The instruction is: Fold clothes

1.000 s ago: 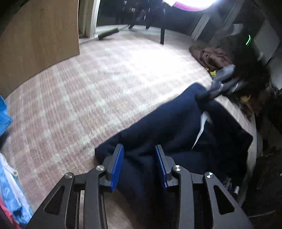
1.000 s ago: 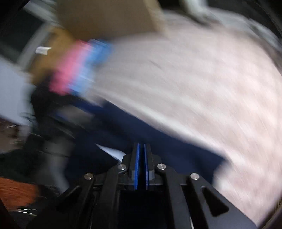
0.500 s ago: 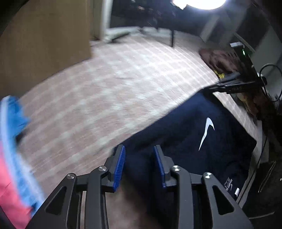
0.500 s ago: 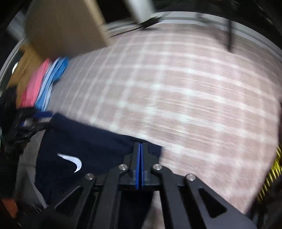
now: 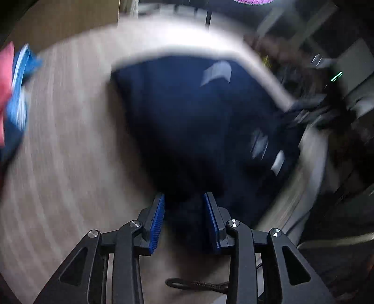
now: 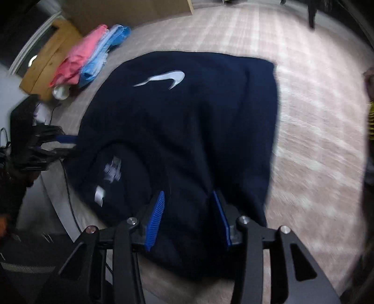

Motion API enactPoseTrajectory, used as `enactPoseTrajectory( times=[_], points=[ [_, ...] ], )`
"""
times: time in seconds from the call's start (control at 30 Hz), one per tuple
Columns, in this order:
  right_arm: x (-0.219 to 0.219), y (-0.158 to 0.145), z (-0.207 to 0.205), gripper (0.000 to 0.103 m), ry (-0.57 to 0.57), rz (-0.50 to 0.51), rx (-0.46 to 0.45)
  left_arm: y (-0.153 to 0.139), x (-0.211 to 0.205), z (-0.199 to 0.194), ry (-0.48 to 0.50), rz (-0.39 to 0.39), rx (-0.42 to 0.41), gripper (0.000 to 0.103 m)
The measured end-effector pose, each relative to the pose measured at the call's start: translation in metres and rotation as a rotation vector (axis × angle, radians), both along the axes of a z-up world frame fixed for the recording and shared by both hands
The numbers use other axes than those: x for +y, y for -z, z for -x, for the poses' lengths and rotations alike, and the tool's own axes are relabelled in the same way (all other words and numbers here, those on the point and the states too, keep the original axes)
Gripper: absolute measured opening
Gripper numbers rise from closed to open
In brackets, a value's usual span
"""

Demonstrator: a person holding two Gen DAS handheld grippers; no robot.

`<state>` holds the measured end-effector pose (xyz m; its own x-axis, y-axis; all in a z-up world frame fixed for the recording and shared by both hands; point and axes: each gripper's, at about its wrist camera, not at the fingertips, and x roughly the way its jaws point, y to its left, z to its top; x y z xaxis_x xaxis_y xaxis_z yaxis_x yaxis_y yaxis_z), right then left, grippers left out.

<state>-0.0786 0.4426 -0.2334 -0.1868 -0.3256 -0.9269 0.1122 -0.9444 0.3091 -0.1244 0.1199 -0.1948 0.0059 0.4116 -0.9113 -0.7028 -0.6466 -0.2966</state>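
Observation:
A navy garment (image 6: 187, 121) with a white swoosh logo (image 6: 163, 78) lies folded over on the checked pink cover (image 6: 315, 93). My right gripper (image 6: 189, 205) stands open over its near edge, and the dark cloth lies between and under the blue pads. The left wrist view is smeared by motion. There my left gripper (image 5: 184, 205) is open, with the navy garment (image 5: 187, 117) reaching between its fingers. From the right wrist view the left gripper (image 6: 67, 143) shows at the garment's left edge. The right gripper (image 5: 303, 112) is a blur at the garment's right side.
A stack of folded pink and blue clothes (image 6: 88, 60) sits at the far left, also a blur in the left wrist view (image 5: 14, 88). A brown board (image 6: 128, 9) stands behind it. The surface's edge (image 6: 58, 198) runs along the lower left.
My right gripper was shut on the garment's edge and has opened wide. Both grippers swung over the garment, which now lies folded in front of them. The left gripper's gap is unchanged.

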Motion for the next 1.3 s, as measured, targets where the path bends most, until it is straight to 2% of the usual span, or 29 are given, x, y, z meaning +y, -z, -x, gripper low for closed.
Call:
enactPoseTrajectory(
  times=[0.1, 0.17, 0.23, 0.3, 0.4, 0.53, 0.63, 0.8, 0.83, 0.93, 1.1, 1.3],
  points=[
    [0.024, -0.022, -0.015, 0.043, 0.079, 0.030, 0.047, -0.015, -0.017, 0.000, -0.058, -0.010, 0.035, 0.033],
    [0.040, -0.032, -0.015, 0.050, 0.154, 0.052, 0.115, -0.025, -0.022, 0.009, -0.115, -0.047, 0.050, 0.036],
    [0.057, -0.040, -0.013, 0.063, 0.234, 0.072, 0.190, -0.030, -0.016, 0.024, -0.177, -0.091, 0.034, 0.042],
    [0.068, -0.037, -0.005, 0.069, 0.273, 0.116, 0.229, -0.031, -0.005, 0.035, -0.197, -0.132, 0.020, 0.045],
    [0.076, -0.017, 0.012, 0.069, 0.296, 0.139, 0.190, -0.024, 0.012, 0.053, -0.252, -0.152, -0.014, 0.049],
    [0.074, 0.003, 0.032, 0.069, 0.314, 0.195, 0.123, -0.006, 0.020, 0.071, -0.337, -0.155, -0.091, 0.049],
    [0.075, -0.001, 0.035, 0.071, 0.294, 0.221, 0.138, 0.005, 0.024, 0.076, -0.363, -0.137, -0.125, 0.049],
    [0.071, -0.012, 0.031, 0.079, 0.209, 0.225, 0.168, 0.014, 0.036, 0.069, -0.325, -0.091, -0.170, 0.050],
    [0.070, -0.011, 0.030, 0.083, 0.208, 0.231, 0.182, 0.017, 0.040, 0.067, -0.318, -0.084, -0.178, 0.050],
    [0.065, -0.012, 0.027, 0.085, 0.182, 0.210, 0.207, 0.025, 0.057, 0.060, -0.300, -0.056, -0.201, 0.054],
    [0.045, -0.015, 0.027, 0.093, 0.075, 0.094, 0.213, 0.016, 0.065, 0.052, -0.292, -0.053, -0.171, 0.072],
    [0.034, -0.015, 0.031, 0.093, 0.008, 0.135, 0.164, 0.013, 0.080, 0.044, -0.239, 0.020, -0.109, 0.070]
  ],
)
